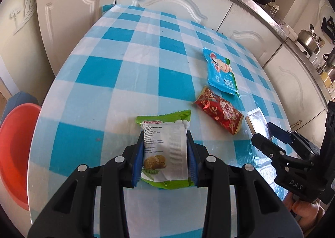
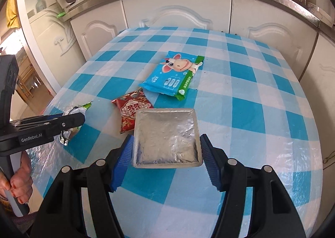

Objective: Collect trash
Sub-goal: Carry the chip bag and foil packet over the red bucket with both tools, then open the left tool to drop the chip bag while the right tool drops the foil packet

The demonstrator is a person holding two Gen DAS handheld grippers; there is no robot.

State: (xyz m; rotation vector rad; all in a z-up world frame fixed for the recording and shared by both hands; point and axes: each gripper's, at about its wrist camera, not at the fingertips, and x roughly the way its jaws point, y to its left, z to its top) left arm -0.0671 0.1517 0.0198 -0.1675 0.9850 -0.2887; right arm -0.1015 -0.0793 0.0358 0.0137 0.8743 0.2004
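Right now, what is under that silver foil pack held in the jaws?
The silver foil pack is held above the checked tablecloth. Its far left corner overlaps the red wrapper, hiding that wrapper's near end. The cloth directly below the pack is covered from view.

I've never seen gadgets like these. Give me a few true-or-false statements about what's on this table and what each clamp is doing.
1. The left gripper grips a green-and-white snack packet. True.
2. The right gripper holds the red wrapper. False: a silver foil tray sits between its fingers; the red wrapper lies on the tablecloth.
3. The blue cow-print packet lies on the table, untouched. True.
4. The tablecloth is red and striped. False: it is blue-and-white checked.
5. An orange basin sits beside the table. True.
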